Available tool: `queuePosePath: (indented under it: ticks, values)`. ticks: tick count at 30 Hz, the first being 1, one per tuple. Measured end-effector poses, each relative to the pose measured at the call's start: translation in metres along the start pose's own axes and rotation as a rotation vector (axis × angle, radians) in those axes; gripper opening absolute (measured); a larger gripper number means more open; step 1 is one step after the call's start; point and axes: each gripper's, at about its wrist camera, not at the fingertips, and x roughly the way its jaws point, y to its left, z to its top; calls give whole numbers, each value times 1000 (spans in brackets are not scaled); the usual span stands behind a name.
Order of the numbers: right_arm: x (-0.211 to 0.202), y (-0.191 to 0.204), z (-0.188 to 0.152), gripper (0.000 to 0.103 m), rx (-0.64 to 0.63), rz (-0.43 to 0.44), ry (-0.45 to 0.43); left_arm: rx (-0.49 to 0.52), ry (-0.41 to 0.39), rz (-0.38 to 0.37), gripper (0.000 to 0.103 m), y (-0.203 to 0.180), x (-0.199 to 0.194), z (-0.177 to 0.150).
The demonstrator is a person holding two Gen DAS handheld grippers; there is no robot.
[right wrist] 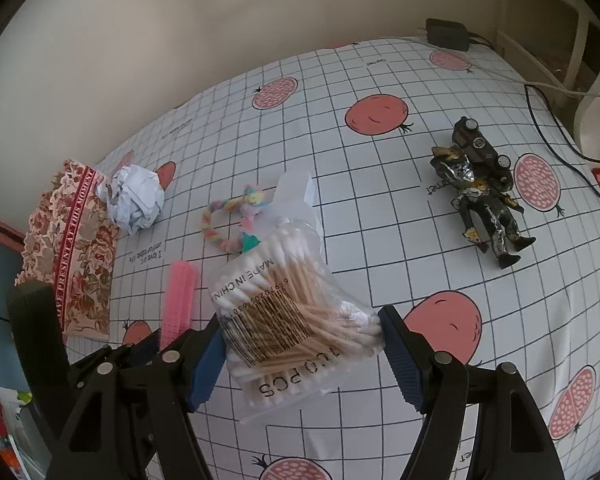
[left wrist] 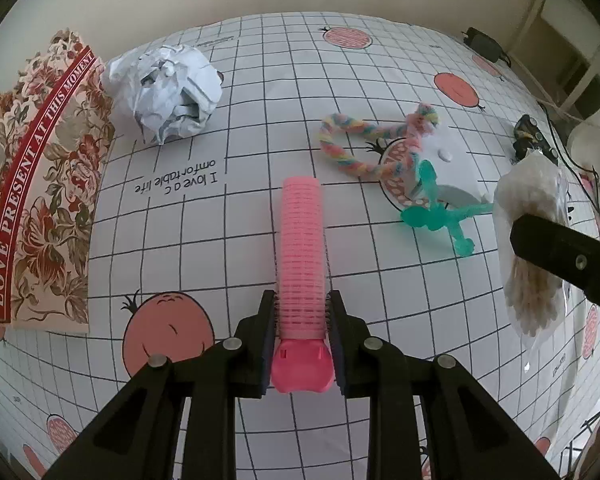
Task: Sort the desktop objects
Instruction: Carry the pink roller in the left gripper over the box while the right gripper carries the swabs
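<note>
**Two items in hand, most still unsorted**

Left wrist view: the left gripper [left wrist: 300,344] fingers clamp a pink hair roller [left wrist: 302,264] above the tabletop [left wrist: 228,216]; crumpled paper [left wrist: 168,92], braided rope [left wrist: 364,148] and a teal toy [left wrist: 436,208] lie loose farther off.

Right wrist view: the right gripper [right wrist: 300,354] fingers pinch a bag of cotton swabs [right wrist: 288,308]; a dark figure [right wrist: 480,196] waits far right.

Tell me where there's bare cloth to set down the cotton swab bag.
Bare cloth lies between the bag of cotton swabs and the toy robot, and between the crumpled paper and the pink hair roller. It is crowded around the rope toy and teal hanger.
</note>
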Motion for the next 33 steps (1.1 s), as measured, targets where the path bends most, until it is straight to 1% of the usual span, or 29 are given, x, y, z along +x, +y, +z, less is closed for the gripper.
queuePosePath:
  ticks: [6,8,10,12,15,17,20,23,28,33]
  values:
    - [0,6,-1,75,-11,-5,-1,-24,-10,-3,25,8,-3,0]
    - [-3,8,0,75,-8,7,-20,-34,-24,-9,25,12,-7,1]
    - [-12,12,2,75,-9,37,-65,-43,-45,-14,25,14,-12,2]
    - [-24,17,4,75,-22,67,-121,-56,-92,-26,25,17,-24,5]
    - [-38,28,4,75,-51,94,-200,-76,-182,-44,25,24,-47,8]
    - [-45,33,4,75,-65,109,-237,-90,-236,-56,25,29,-61,9]
    - [-55,45,3,75,-89,130,-298,-106,-294,-71,25,34,-76,11]
    - [-61,55,1,75,-110,140,-336,-120,-335,-85,25,39,-88,13]
    - [-59,65,3,75,-109,145,-339,-147,-356,-102,25,53,-97,13]
    - [-58,80,3,75,-108,177,-343,-183,-382,-113,25,69,-105,11]
